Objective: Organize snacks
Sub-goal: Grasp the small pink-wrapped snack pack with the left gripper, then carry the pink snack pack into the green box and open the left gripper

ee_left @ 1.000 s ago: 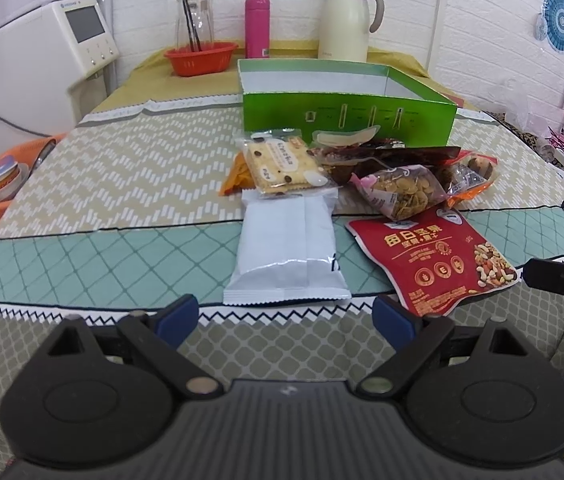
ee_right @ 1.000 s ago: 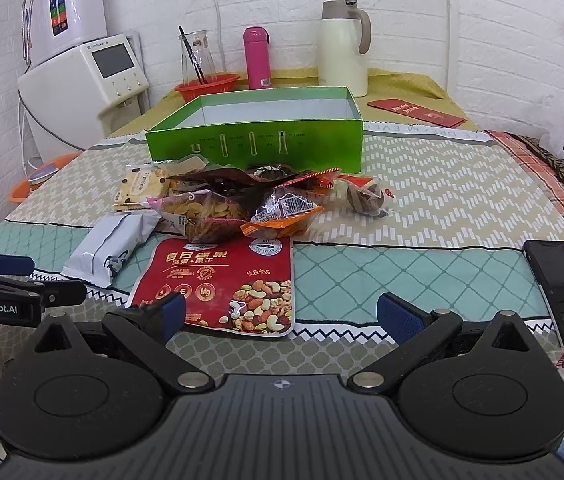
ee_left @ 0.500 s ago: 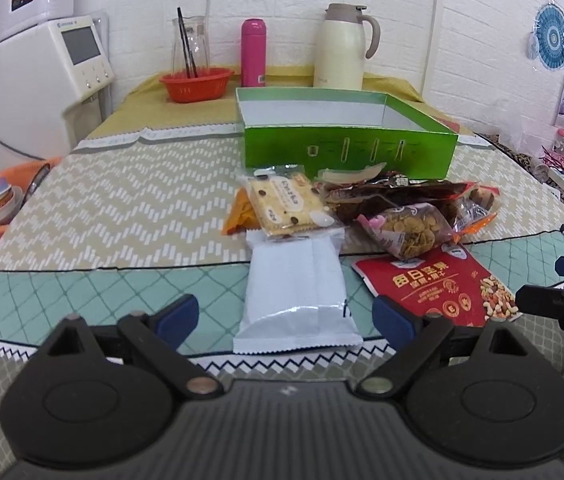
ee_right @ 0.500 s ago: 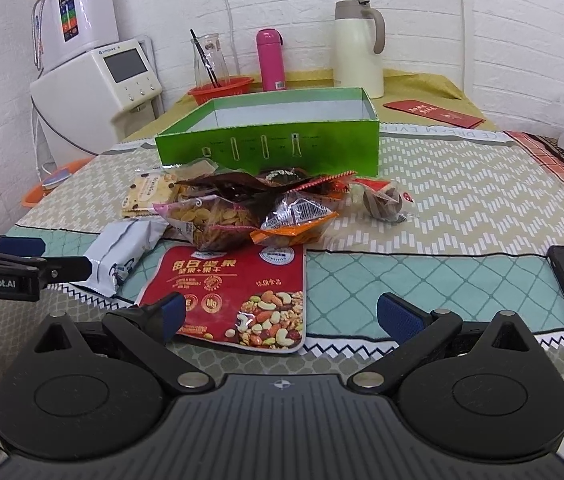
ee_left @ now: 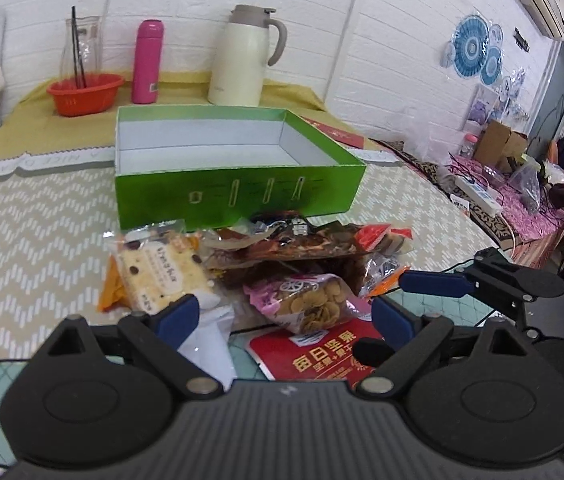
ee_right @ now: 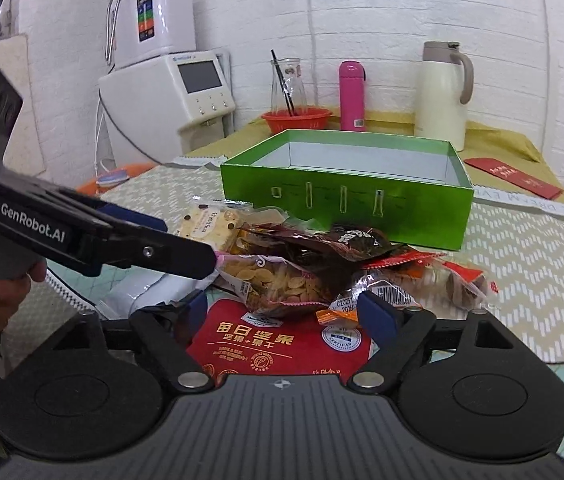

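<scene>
Now both grippers close in on the snack pile
Left gripper and right gripper, jaws spread: straddle one packet only, then lift into green box

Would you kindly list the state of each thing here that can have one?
green box: open-topped, nothing visible inside
left tool: open, holding nothing
right tool: open, holding nothing
red nut pouch: flat on the cloth, sealed
clear chip bag: lying on the pile, overlapping the pouch's top edge
cream jug: upright, lid shut
pink bottle: upright, capped
</scene>
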